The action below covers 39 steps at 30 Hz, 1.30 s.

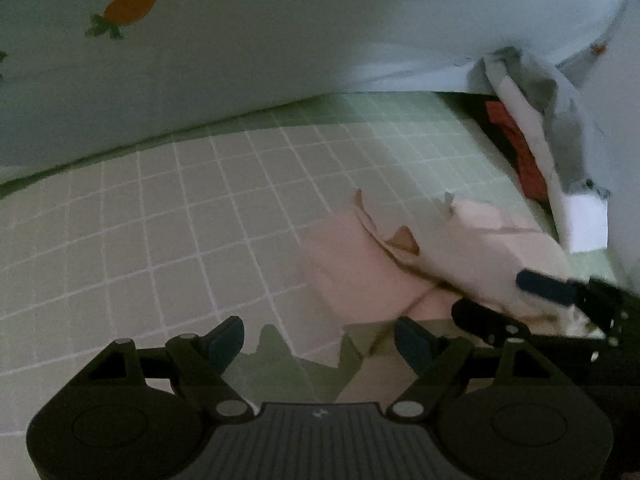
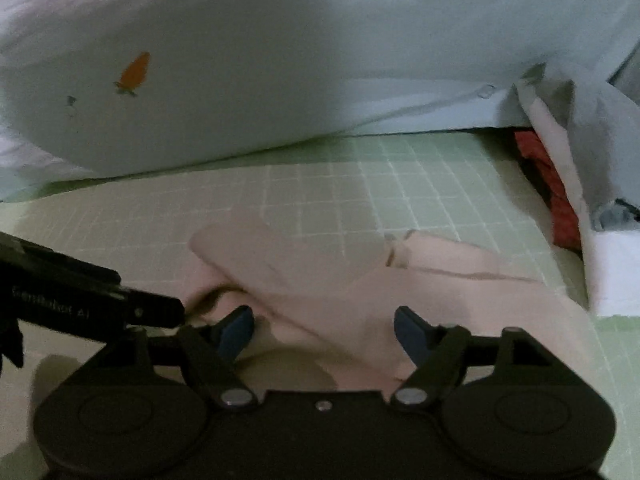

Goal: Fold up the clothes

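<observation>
Both grippers tilt steeply down twd the bed. Left gripper [image 1: 319, 338]: jaws spread wide, nothing between them but green sheet and a corner of cloth below; pads not pressing anything. Right gripper [image 2: 324, 334]: jaws also wide apart, hovering over the pink garment [image 2: 360, 280], fabric lying under and between the fingers but not pinched as far as the view shows.

In the left wrist view the right gripper comes in from the lower right, its blue fingertip just over the pink garment's edge; in the right wrist view the left gripper enters from the left, close beside the left finger.

Pink garment is partly folded, flat, just ahead of both tools.

Surface: green grid-check sheet [image 1: 160, 220]. Beyond it, pale blue bedding w/ carrot print [image 1: 138, 2]. Far right of tools: heap w/ red cloth [image 2: 560, 200] and white fabric [image 2: 616, 272].
</observation>
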{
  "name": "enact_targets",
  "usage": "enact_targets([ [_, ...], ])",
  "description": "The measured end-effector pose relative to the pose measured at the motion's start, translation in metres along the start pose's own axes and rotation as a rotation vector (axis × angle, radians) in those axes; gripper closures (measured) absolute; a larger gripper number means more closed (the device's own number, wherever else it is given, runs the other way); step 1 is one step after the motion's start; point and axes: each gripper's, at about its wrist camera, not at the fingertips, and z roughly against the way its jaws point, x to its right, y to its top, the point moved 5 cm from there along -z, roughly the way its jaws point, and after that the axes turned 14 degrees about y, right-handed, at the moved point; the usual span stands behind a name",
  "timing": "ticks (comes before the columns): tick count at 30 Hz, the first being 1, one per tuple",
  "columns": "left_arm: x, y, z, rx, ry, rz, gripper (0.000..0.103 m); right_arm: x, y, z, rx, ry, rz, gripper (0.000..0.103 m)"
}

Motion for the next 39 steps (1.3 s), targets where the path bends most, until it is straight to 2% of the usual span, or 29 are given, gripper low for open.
enact_targets([
  [1,0.001,0.003,-0.004,-0.005,-0.017,0.010,0.028,0.003,0.001,0.000,0.015,0.010,-0.025,0.033],
  [2,0.003,0.005,-0.006,-0.008,-0.035,0.011,0.034,0.006,0.003,0.000,0.028,0.020,-0.049,0.049],
  [4,0.009,0.008,-0.007,-0.007,-0.068,-0.004,0.036,0.009,0.009,0.003,0.054,0.029,-0.083,0.073],
  [6,0.018,0.011,-0.006,0.010,-0.091,-0.032,0.036,0.012,0.014,0.007,0.083,0.029,-0.095,0.083],
  [7,0.021,0.011,-0.005,0.016,-0.094,-0.041,0.036,0.014,0.016,0.011,0.098,0.023,-0.106,0.095],
  [8,0.024,0.012,-0.005,0.022,-0.093,-0.043,0.045,0.017,0.019,0.015,0.113,0.016,-0.117,0.097],
  [9,0.026,0.012,-0.006,0.024,-0.097,-0.037,0.065,0.020,0.021,0.019,0.127,0.007,-0.128,0.097],
  [11,0.023,0.013,-0.008,0.014,-0.069,-0.004,0.094,0.028,0.023,0.029,0.149,-0.028,-0.151,0.098],
  [14,0.007,0.013,0.000,0.037,-0.055,0.059,0.095,0.038,0.024,0.048,0.181,-0.087,-0.167,0.099],
  [17,-0.030,0.008,0.029,0.096,-0.003,0.106,0.095,0.051,0.025,0.072,0.220,-0.166,-0.159,0.100],
  [20,-0.086,-0.005,0.070,0.170,0.143,0.142,0.095,0.064,0.027,0.094,0.258,-0.249,-0.158,0.100],
  [24,-0.199,-0.027,0.126,0.212,0.372,0.296,0.095,0.081,0.033,0.112,0.300,-0.351,-0.166,0.101],
  [26,-0.247,-0.035,0.144,0.227,0.462,0.368,0.095,0.086,0.040,0.114,0.312,-0.361,-0.155,0.101],
  [28,-0.282,-0.043,0.154,0.233,0.505,0.449,0.087,0.085,0.047,0.105,0.320,-0.369,-0.139,0.101],
  [30,-0.300,-0.051,0.156,0.225,0.517,0.506,0.068,0.078,0.055,0.081,0.274,-0.372,-0.087,0.101],
  [31,-0.305,-0.055,0.156,0.217,0.524,0.524,0.062,0.074,0.058,0.065,0.217,-0.371,-0.078,0.100],
  [33,-0.306,-0.071,0.160,0.216,0.545,0.551,0.028,0.054,0.059,0.043,0.151,-0.405,-0.090,0.087],
  [34,-0.307,-0.083,0.164,0.217,0.546,0.574,0.023,0.039,0.057,0.039,0.144,-0.391,-0.098,0.066],
  [35,-0.308,-0.096,0.166,0.205,0.537,0.601,0.021,0.023,0.052,0.037,0.152,-0.367,-0.103,0.038],
  [37,-0.308,-0.121,0.167,0.176,0.518,0.650,0.021,-0.012,0.040,0.035,0.165,-0.316,-0.111,0.021],
  [39,-0.304,-0.145,0.161,0.120,0.499,0.669,0.021,-0.049,0.019,0.029,0.125,-0.223,-0.118,0.021],
])
